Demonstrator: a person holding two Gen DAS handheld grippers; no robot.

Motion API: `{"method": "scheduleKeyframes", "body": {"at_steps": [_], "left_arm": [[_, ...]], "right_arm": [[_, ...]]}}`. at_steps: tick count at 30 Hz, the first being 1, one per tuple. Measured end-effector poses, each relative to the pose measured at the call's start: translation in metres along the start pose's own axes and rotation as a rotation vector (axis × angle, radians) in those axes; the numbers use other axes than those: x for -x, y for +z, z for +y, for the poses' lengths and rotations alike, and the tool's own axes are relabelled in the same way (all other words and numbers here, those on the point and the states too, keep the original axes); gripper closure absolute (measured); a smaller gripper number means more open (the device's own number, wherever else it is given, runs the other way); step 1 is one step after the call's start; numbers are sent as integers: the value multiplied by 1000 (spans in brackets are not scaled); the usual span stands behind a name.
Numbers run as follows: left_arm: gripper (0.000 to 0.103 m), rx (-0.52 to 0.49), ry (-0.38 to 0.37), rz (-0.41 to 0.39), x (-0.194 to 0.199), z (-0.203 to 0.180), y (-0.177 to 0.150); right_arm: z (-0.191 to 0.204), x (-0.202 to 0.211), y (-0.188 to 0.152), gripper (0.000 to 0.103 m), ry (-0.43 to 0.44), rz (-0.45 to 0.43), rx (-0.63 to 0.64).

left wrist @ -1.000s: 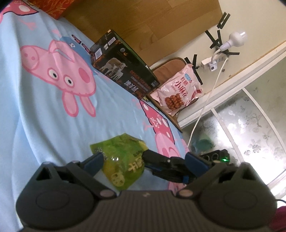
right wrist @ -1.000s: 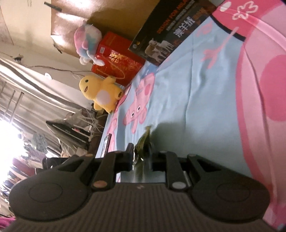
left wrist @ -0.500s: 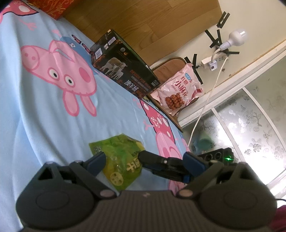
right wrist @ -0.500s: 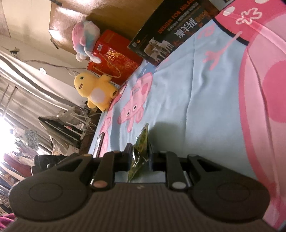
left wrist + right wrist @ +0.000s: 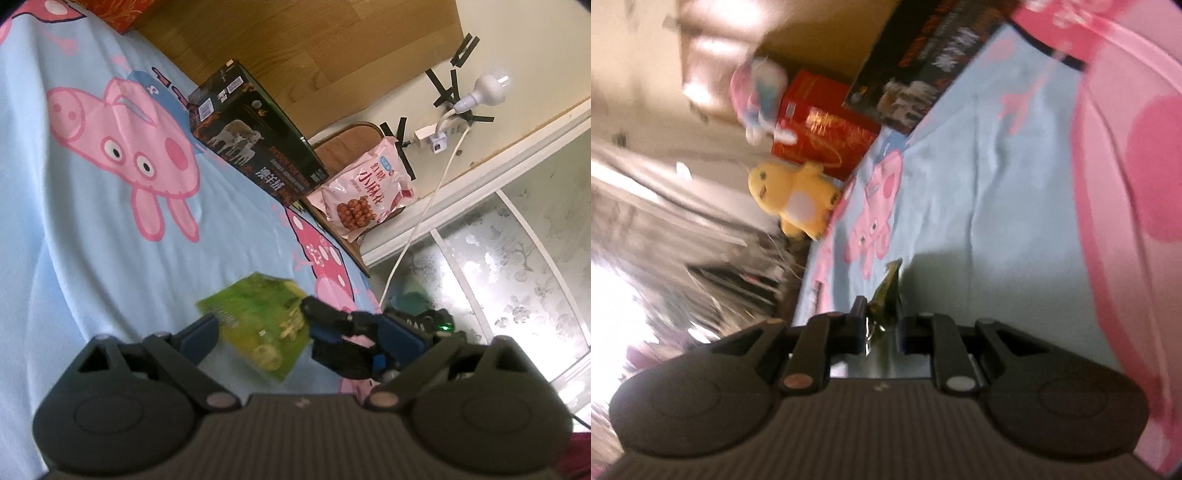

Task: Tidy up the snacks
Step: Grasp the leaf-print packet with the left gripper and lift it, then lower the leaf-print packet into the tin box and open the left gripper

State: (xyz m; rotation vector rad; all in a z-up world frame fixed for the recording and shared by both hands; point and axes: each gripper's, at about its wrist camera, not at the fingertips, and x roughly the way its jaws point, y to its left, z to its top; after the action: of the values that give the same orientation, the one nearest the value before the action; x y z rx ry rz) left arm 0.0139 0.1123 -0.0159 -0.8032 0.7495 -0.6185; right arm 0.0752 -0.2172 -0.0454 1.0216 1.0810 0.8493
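Note:
A green snack packet is held just above the blue cartoon-pig bedsheet. My right gripper is shut on its edge, seen edge-on as the packet in the right wrist view; the right gripper also shows in the left wrist view, at the packet's right side. My left gripper is open, its fingers either side of the packet without touching. A pink snack bag leans on a wooden chair beyond the bed.
A black box lies on the bed by the wooden headboard. A red box, a yellow plush and a pastel plush sit further along. A power strip and cable hang on the wall.
The right gripper has lifted and shifted the green packet a little; the right wrist view is now blurred by motion. The left gripper stays open around it.

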Motion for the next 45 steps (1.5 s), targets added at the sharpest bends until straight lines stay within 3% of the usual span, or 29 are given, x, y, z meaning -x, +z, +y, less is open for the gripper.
{"method": "scheduleKeyframes", "body": {"at_steps": [6, 8, 13, 20, 25, 29, 31, 33, 40, 45], "left_arm": [[4, 31, -54, 14, -8, -2, 10], [11, 17, -70, 18, -14, -7, 18], [19, -73, -76, 5, -30, -31, 50], [19, -203, -58, -38, -57, -61, 118], [11, -285, 32, -88, -86, -66, 176], [6, -333, 256, -141, -109, -53, 201], [7, -335, 303, -149, -109, -49, 203], [6, -339, 272, -166, -99, -48, 197], [3, -345, 262, -234, -70, -55, 165], [1, -439, 372, -253, -67, -75, 121]], "right_arm": [[-7, 17, 15, 85, 109, -47, -123], [-4, 20, 20, 85, 132, -63, -123], [18, 21, 34, 85, 127, -85, -40], [64, 15, 79, 85, 88, -180, 152], [95, -10, 131, 84, 35, -231, 280], [105, -62, 164, 80, -115, -218, 415], [104, -84, 170, 53, -244, -205, 501], [104, -90, 166, 50, -299, -206, 586], [94, -47, 127, 41, -276, -337, 650], [79, -22, 84, 38, -285, -396, 614]]}}
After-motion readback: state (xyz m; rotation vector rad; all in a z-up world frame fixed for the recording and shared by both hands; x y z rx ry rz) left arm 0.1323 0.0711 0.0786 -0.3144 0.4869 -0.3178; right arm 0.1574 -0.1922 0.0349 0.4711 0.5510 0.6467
